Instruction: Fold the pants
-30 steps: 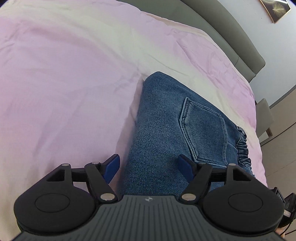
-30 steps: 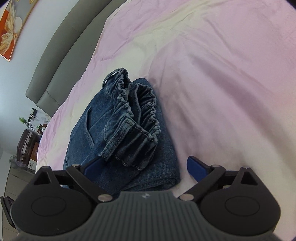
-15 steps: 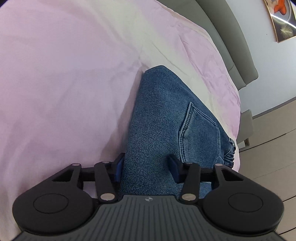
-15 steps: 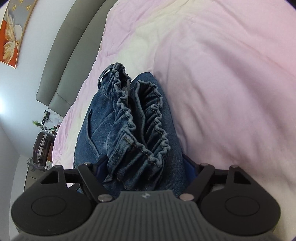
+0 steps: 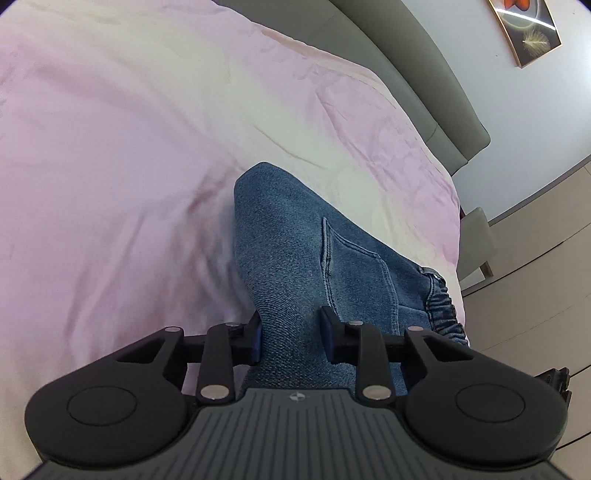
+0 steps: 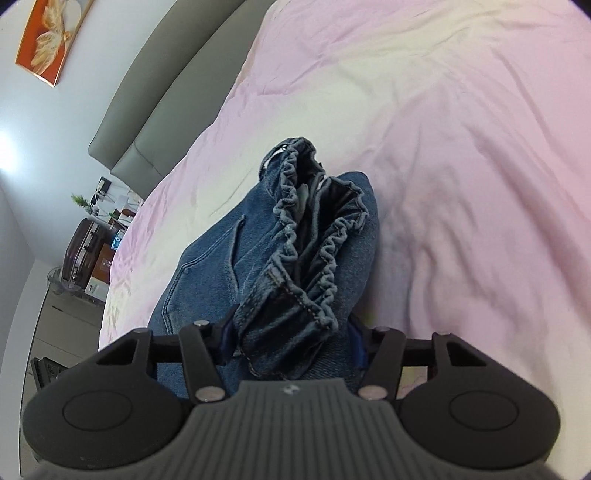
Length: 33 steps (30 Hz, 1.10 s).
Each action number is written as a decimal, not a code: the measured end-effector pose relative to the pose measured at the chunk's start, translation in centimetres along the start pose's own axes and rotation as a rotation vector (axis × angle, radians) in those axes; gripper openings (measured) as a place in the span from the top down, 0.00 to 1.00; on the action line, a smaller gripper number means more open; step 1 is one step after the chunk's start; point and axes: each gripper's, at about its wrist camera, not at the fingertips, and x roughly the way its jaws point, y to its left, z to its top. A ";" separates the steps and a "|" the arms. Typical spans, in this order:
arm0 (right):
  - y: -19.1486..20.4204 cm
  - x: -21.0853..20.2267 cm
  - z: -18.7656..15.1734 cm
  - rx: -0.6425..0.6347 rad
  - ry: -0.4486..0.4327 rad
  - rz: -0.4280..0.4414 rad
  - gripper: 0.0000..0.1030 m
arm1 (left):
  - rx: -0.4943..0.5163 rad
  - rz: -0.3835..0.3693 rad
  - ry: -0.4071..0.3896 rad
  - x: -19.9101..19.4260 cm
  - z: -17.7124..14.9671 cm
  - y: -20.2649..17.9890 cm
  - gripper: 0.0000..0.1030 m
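Observation:
The folded blue denim pants [image 5: 295, 251] lie in a thick bundle on the pink bedsheet [image 5: 110, 166], back pocket up. My left gripper [image 5: 291, 338] is shut on the bundle's folded end, its blue pads pressing both sides of the denim. In the right wrist view the elastic waistband [image 6: 314, 236] bunches on top of the pants [image 6: 207, 266]. My right gripper [image 6: 291, 341] is shut on the waistband end of the pants. The bundle seems raised a little off the sheet, which sags beside it.
A grey padded headboard [image 5: 417, 81] runs along the bed's far side, with a framed picture [image 5: 528, 29] on the wall. A chair [image 5: 476, 240] stands past the bed edge. A suitcase [image 6: 81, 251] and a side table with clutter [image 6: 110, 206] stand beyond the bed.
Both grippers went from open around the ends of the pants to shut on them. The bundle has since lifted slightly and both views have tilted.

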 end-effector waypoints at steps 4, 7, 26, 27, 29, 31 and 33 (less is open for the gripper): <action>3.3 0.4 -1.2 -0.034 0.020 0.037 0.49 | 0.034 0.035 -0.024 -4.0 0.7 0.2 0.68; 6.4 1.5 -2.6 -0.052 0.034 0.082 0.49 | 0.056 0.065 -0.051 -7.7 1.8 0.5 0.68; 19.9 13.2 -11.2 -0.101 0.085 0.200 0.50 | 0.166 0.236 -0.073 -19.0 7.7 10.8 0.68; 19.9 13.6 -11.7 -0.101 0.089 0.189 0.50 | 0.167 0.235 -0.062 -18.6 7.6 11.5 0.68; 19.6 14.3 -12.9 -0.107 0.101 0.170 0.50 | 0.172 0.243 -0.035 -17.9 7.1 12.9 0.68; 19.2 14.9 -14.4 -0.119 0.123 0.157 0.49 | 0.172 0.258 -0.009 -17.4 6.5 14.3 0.68; 18.7 15.7 -15.6 -0.116 0.150 0.135 0.49 | 0.161 0.278 0.022 -17.0 6.0 15.7 0.68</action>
